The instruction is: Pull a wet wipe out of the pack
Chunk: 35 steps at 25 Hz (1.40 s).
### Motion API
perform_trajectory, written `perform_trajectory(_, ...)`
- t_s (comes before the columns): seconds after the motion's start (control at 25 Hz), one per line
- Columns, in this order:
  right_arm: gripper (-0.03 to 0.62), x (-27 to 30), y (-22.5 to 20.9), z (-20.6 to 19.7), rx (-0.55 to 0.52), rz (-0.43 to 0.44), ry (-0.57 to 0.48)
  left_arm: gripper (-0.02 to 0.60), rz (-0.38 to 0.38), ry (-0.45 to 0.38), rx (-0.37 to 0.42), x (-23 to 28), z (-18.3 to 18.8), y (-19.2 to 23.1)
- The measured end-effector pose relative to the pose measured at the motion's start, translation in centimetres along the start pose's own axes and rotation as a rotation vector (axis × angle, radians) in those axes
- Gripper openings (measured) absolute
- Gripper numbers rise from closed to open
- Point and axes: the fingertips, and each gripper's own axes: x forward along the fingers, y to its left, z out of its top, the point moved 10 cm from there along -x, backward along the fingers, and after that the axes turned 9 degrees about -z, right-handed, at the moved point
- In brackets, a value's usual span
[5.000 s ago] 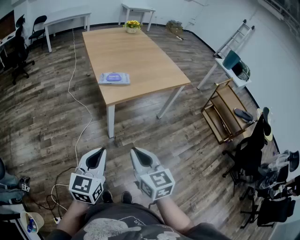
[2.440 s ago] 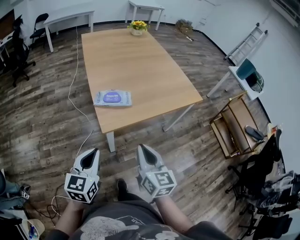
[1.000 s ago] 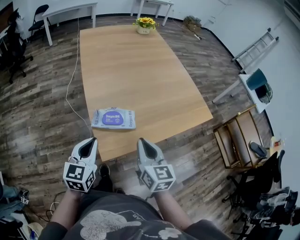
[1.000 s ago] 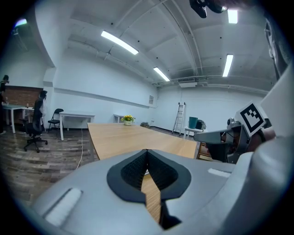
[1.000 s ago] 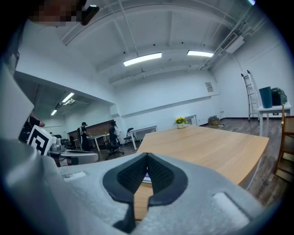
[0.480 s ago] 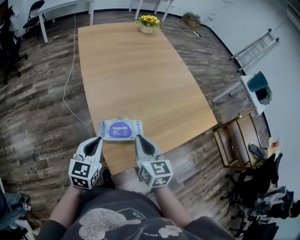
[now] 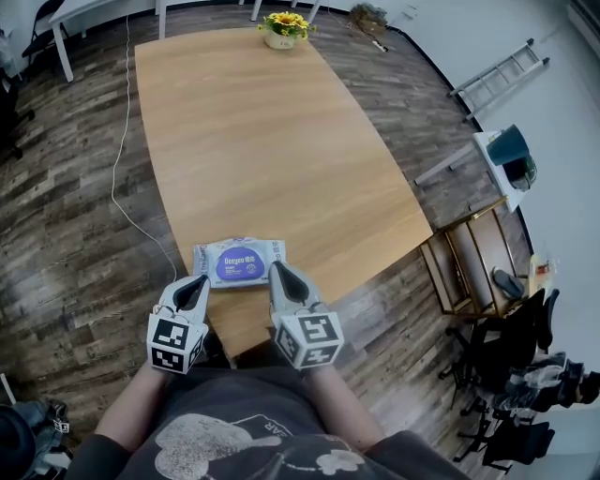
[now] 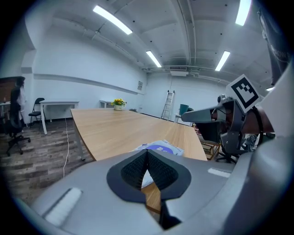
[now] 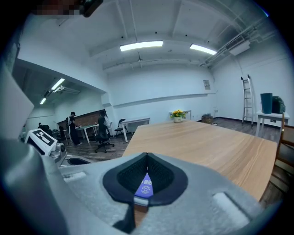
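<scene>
A flat wet-wipe pack (image 7: 239, 263) with a purple oval label lies near the front edge of the wooden table (image 7: 272, 141). My left gripper (image 7: 200, 280) is shut and empty, with its tip just short of the pack's front left corner. My right gripper (image 7: 276, 269) is also shut and empty, its tip at the pack's front right corner; I cannot tell whether it touches. In the left gripper view the pack (image 8: 161, 148) shows just past the closed left gripper (image 8: 147, 155). In the right gripper view the pack's purple label (image 9: 145, 187) peeks out below the closed right gripper (image 9: 147, 161).
A pot of yellow flowers (image 7: 281, 28) stands at the table's far end. A wooden rack (image 7: 469, 267) and a ladder (image 7: 487, 80) stand on the floor to the right. A white cable (image 7: 117, 159) runs along the floor on the left. People stand far off by desks (image 9: 103, 124).
The view has closed in on the table, so the pack now lies right in front. Both grippers have moved forward and down to the pack's near edge, still shut.
</scene>
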Motion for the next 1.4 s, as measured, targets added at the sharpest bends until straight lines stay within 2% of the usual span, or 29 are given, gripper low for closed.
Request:
perform_trajectory(0.24,-0.008,1.6,-1.0,0.0,-0.042,0.018,0.036,0.018,0.013,0.055,0.023,1.4,-0.2,0.6)
perform_trajectory(0.52,-0.008,3.4,-1.8,-0.4,-0.087,0.095,0.089,0.018,0.048,0.112,0.002,2.8,-1.5,0.5)
perform_trajectory(0.76,-0.008,4.4,-2.4,-0.5,-0.114,0.152,0.106,0.018,0.116,0.180,0.002,3.9,-2.7,0.6)
perform_trajectory(0.96,-0.008,5.2,-2.6,-0.3,-0.136,0.195,0.125,0.018,0.129,0.210,0.003,4.3,-2.8,0.7)
perform_trajectory(1.12,-0.008,5.9,-2.3,-0.7,-0.209,0.259,0.165,0.018,0.142,0.248,-0.007,4.7,-2.9,0.6)
perform_trajectory(1.28,-0.006,6.5,-0.8,-1.3,-0.342,0.356,0.221,0.018,0.146,0.282,-0.023,5.1,-3.2,0.8)
perform_trajectory(1.4,0.036,6.9,0.5,-1.8,-0.434,0.418,0.251,0.018,0.139,0.294,-0.031,5.3,-3.3,1.0)
